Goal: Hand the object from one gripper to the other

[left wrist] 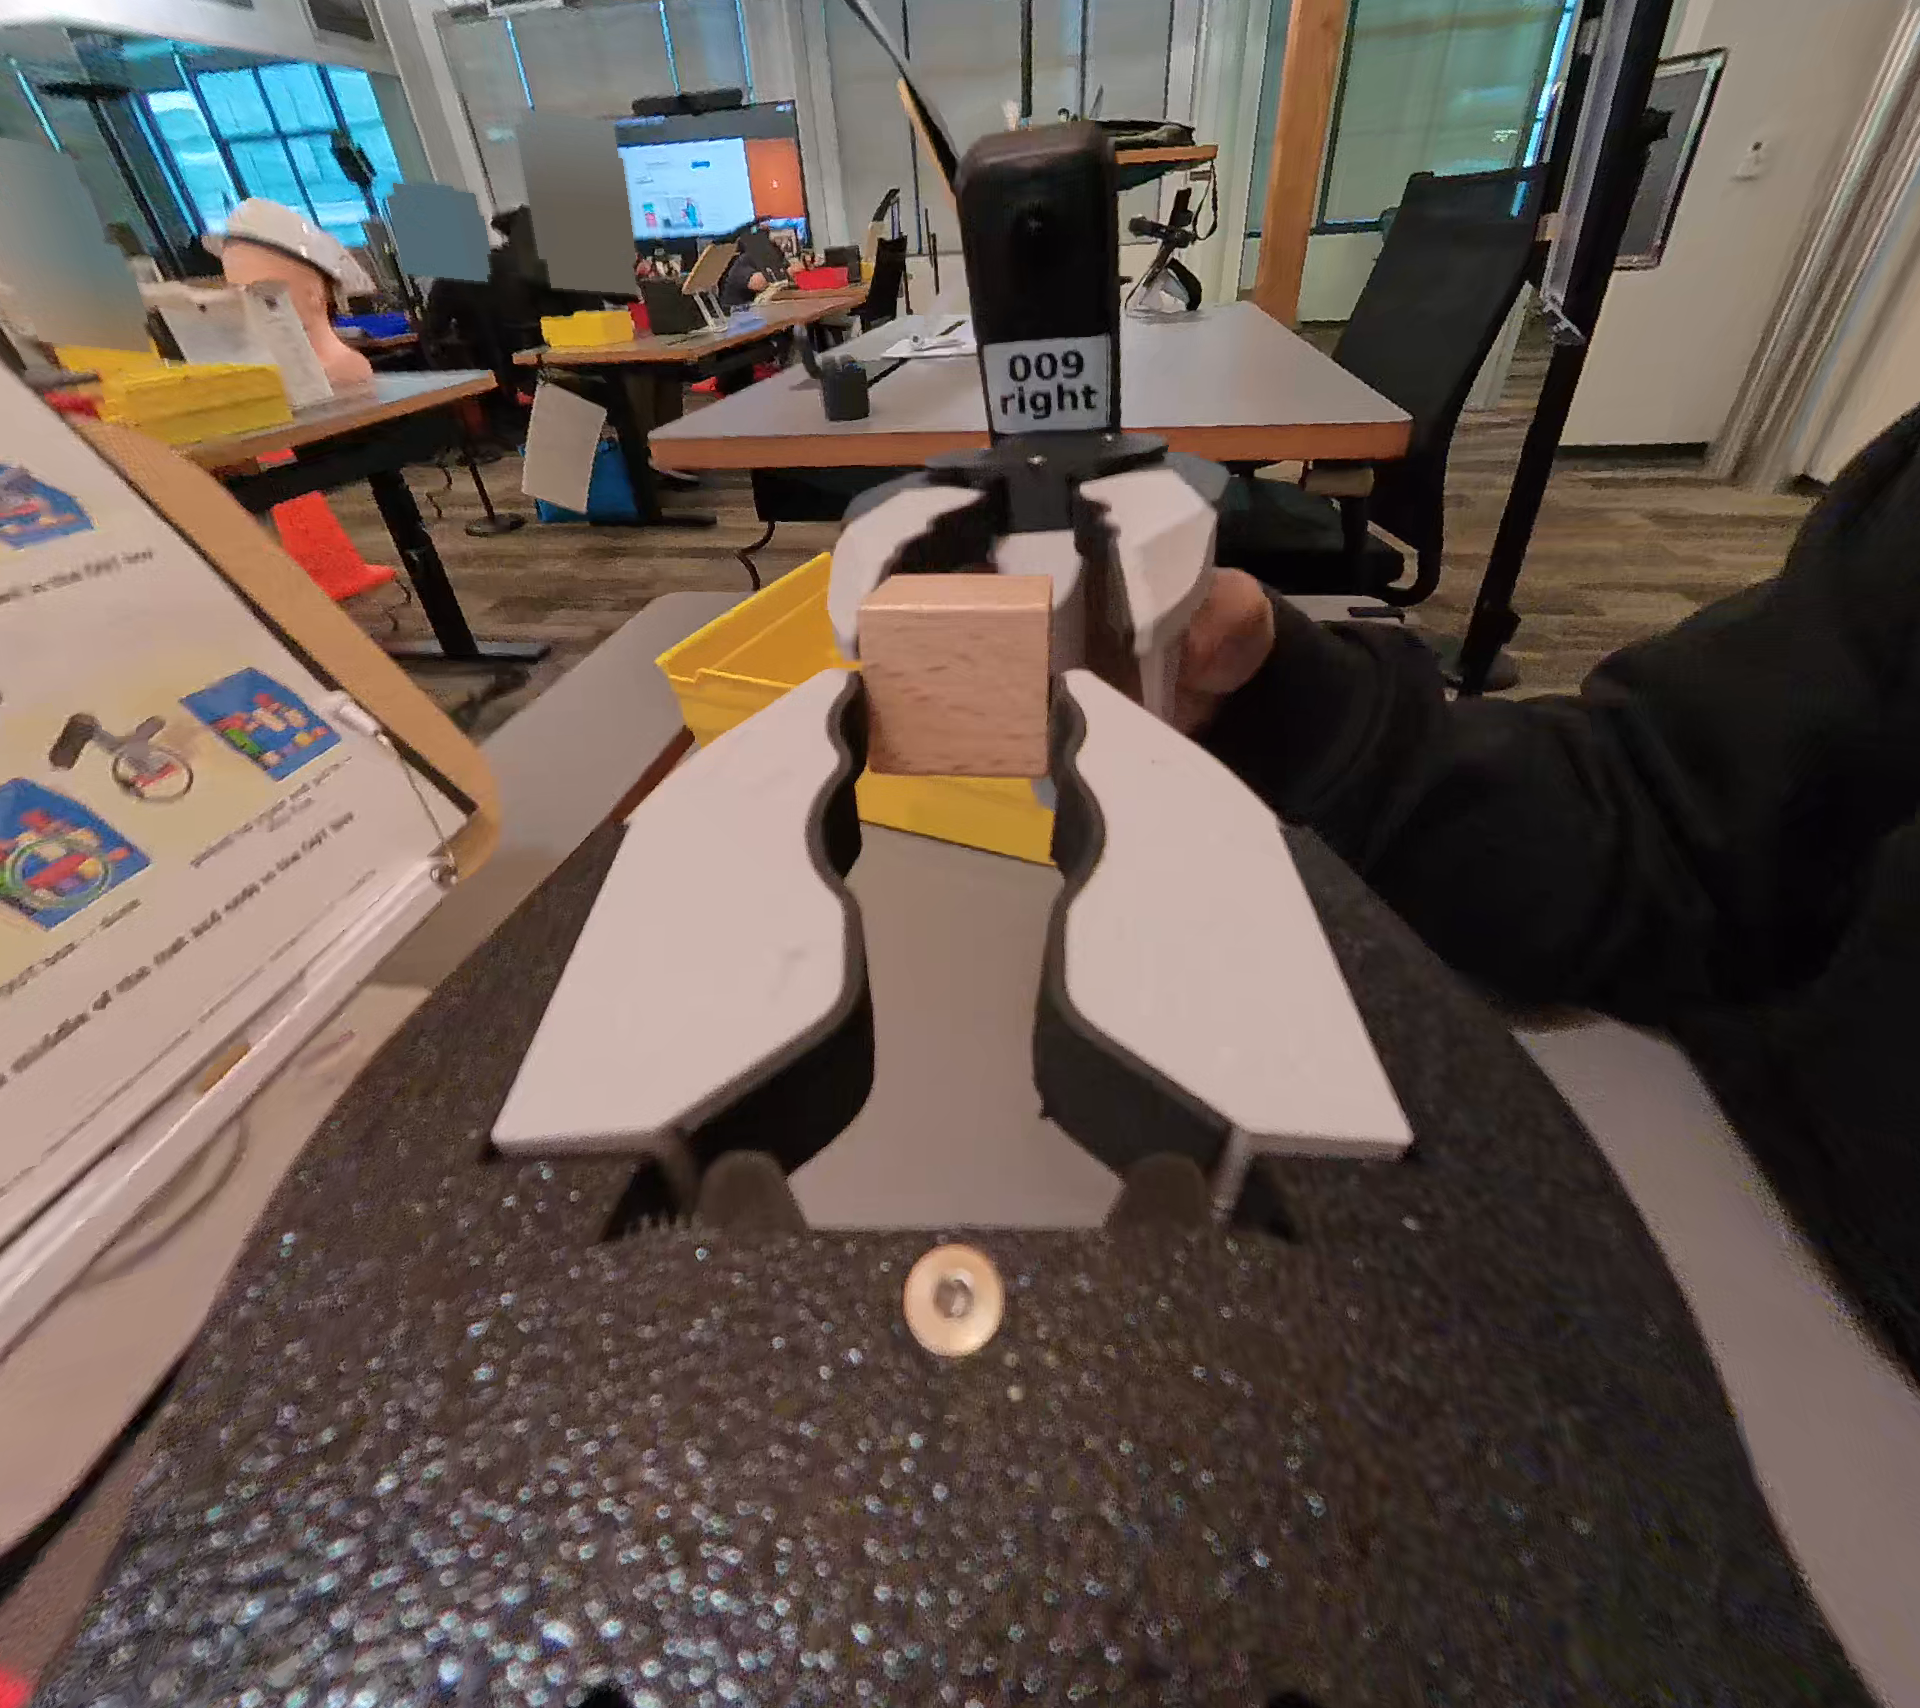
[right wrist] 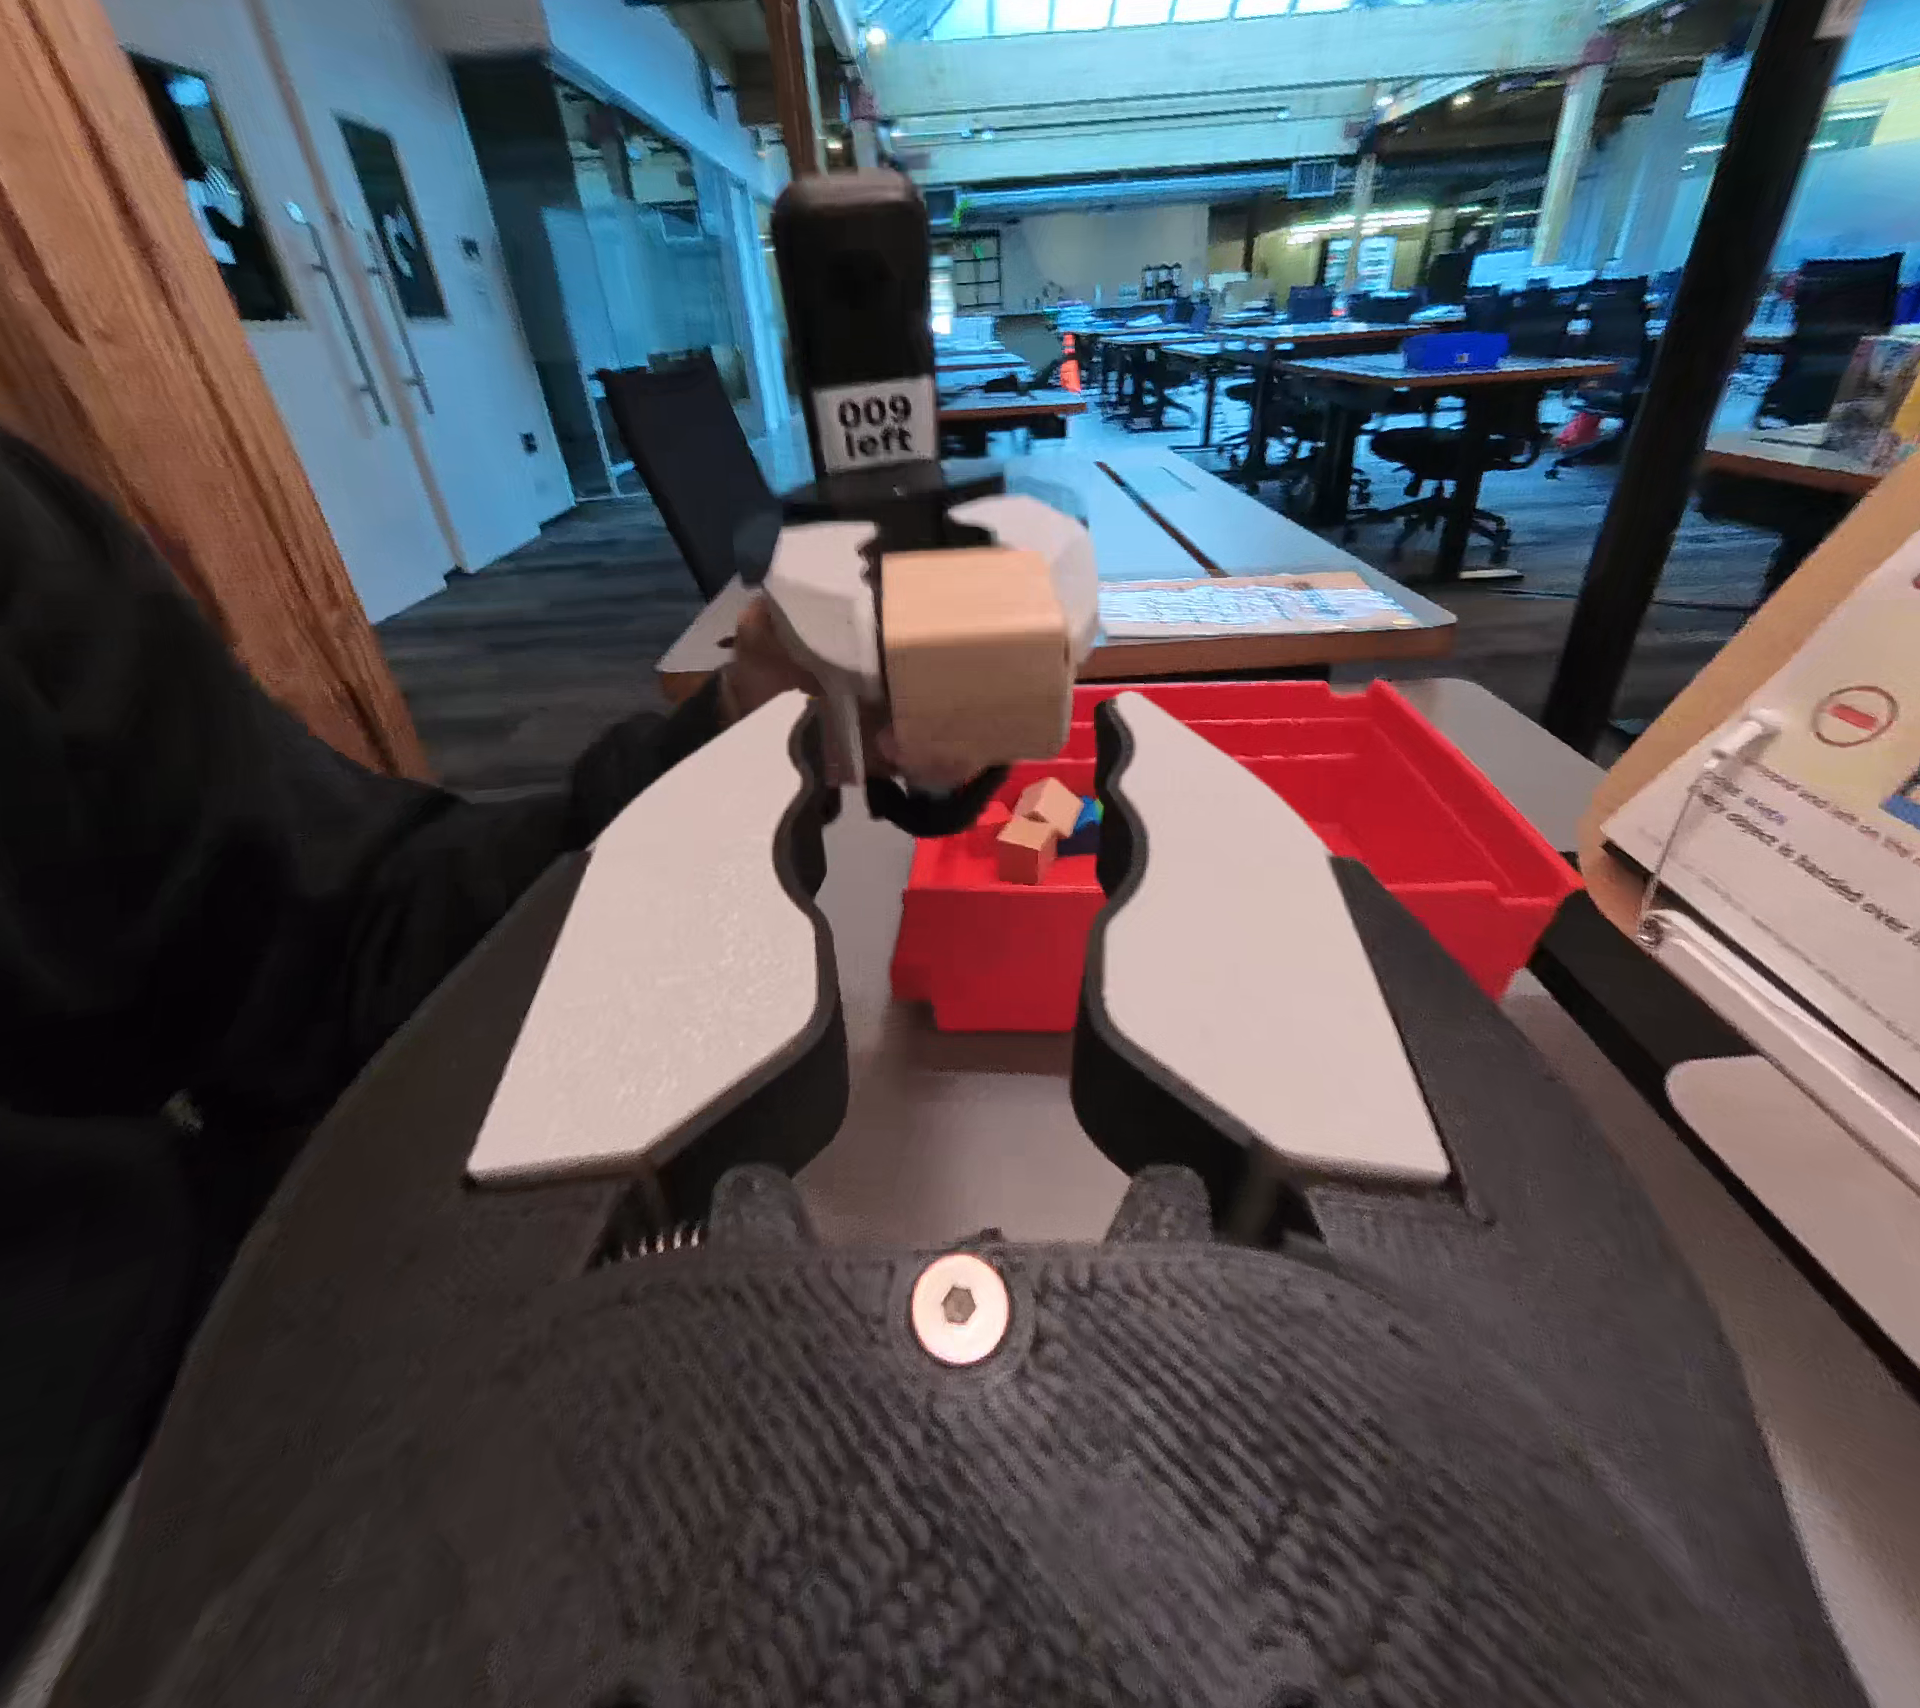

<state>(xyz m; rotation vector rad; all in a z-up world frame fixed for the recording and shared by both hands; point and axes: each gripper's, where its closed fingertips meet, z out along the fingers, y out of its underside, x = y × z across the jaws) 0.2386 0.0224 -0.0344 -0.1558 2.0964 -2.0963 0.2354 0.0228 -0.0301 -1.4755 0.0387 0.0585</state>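
The left hand-held gripper (left wrist: 956,723) pinches a pale wooden cube (left wrist: 956,676) between its fingertips, pads pressed to both sides. The right hand-held gripper (right wrist: 961,759) faces it with jaws spread wider than the cube, not touching it. Below sits a red bin (right wrist: 1351,827) holding small blocks (right wrist: 1039,832).

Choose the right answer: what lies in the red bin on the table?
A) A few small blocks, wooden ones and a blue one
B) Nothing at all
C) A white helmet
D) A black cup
A: in the right wrist view the red bin holds small wooden blocks and a blue one in its near compartment.
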